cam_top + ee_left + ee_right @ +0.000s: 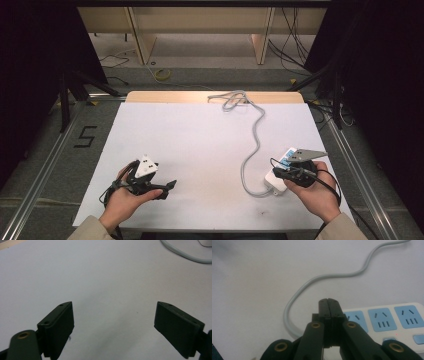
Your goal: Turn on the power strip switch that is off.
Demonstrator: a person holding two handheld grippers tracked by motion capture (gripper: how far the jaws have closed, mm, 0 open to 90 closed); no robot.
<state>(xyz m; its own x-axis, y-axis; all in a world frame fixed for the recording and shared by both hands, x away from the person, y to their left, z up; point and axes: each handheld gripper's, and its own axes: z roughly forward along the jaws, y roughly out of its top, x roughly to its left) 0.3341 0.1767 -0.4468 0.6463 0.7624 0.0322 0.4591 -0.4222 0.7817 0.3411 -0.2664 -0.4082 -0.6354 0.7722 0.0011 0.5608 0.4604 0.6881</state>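
Closed tight with nothing between its jaws, the right hand-held gripper [328, 302] hovers over the power strip [387, 320] at the worktop's [200, 140] right edge; press its switch [418, 339] squarely. Left hand-held gripper [113, 322] rests spread, empty.

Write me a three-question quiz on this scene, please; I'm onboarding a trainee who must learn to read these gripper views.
1. True or false: the left gripper has its jaws closed on the grey cable.
2. Which thing lies just beyond the right gripper? A) a coiled rope B) a white power strip with blue sockets C) a plate
3. Fill in: the power strip's cable runs across the white table to a loose coil near its ____ edge.

Key
1. False: its jaws stand wide apart over bare table, with nothing between them.
2. B: the power strip lies right behind the shut jaws.
3. Far.
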